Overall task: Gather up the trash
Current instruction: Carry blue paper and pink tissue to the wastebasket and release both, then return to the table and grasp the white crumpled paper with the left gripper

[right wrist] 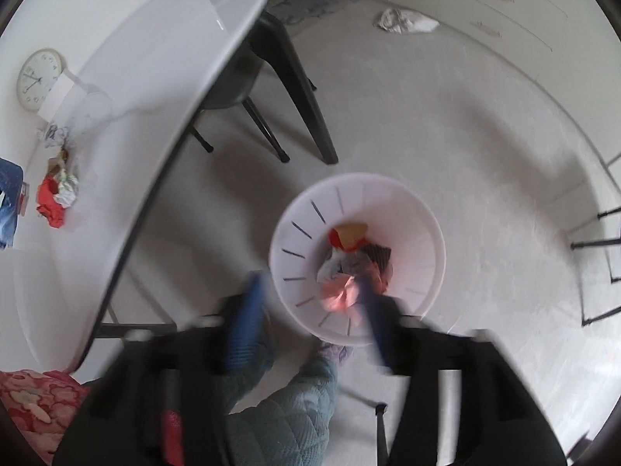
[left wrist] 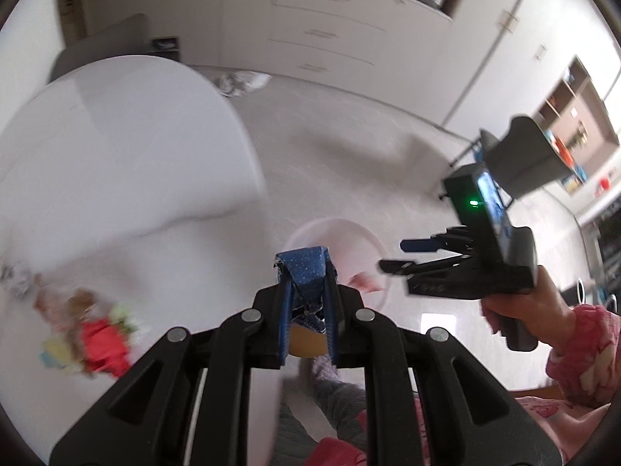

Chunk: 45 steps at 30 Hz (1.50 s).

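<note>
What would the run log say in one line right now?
left gripper: shut on blue wrapper | right gripper: open above bin | table: scraps left

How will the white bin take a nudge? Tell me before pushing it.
Probably light: the bin looks like thin plastic with slotted walls and holds only crumpled trash. It would likely slide on the smooth floor. Wider at the rim than the base, it may tip if pushed high.
</note>
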Each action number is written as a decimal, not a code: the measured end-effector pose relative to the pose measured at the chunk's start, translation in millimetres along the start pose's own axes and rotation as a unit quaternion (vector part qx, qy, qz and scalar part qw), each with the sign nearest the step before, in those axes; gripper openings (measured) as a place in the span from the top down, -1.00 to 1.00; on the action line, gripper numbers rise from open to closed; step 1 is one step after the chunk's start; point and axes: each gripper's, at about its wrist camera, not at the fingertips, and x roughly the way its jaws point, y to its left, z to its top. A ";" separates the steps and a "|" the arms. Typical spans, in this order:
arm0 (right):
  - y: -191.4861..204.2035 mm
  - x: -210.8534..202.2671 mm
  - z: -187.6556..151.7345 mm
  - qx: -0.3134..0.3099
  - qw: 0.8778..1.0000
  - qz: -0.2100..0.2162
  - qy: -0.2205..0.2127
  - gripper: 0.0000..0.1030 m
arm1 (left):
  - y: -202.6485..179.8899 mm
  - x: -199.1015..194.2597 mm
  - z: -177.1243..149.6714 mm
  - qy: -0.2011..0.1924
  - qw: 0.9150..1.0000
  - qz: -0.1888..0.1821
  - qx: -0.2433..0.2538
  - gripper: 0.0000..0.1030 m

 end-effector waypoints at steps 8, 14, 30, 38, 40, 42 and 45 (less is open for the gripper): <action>-49.5 -45.4 -16.9 0.061 0.997 -0.020 -0.046 -0.84 | -44.5 46.8 26.5 0.037 0.999 -0.024 0.014 0.72; -62.8 -71.6 -17.7 0.079 0.994 -0.018 -0.076 -0.87 | -65.0 64.9 28.4 0.054 0.998 -0.027 0.011 -0.41; -64.5 -82.0 -16.9 0.085 0.992 -0.017 -0.094 -0.87 | -72.3 39.3 33.7 0.011 0.999 -0.030 0.023 -0.75; -60.6 -85.9 -19.3 0.085 0.992 -0.018 -0.092 -0.87 | -61.0 21.9 34.1 -0.001 1.000 -0.012 0.015 -0.75; -52.9 -90.2 -16.8 0.077 0.992 -0.017 -0.097 -0.87 | -52.6 9.7 32.5 -0.011 1.000 0.002 0.009 -0.75; -40.3 -96.5 -11.9 0.062 0.992 -0.012 -0.105 -0.87 | -38.8 -6.8 28.1 -0.025 0.999 0.022 -0.002 -0.75; -12.5 -105.1 1.4 0.028 0.993 0.003 -0.117 -0.87 | -11.8 -32.6 16.8 -0.045 0.997 0.055 -0.031 -0.79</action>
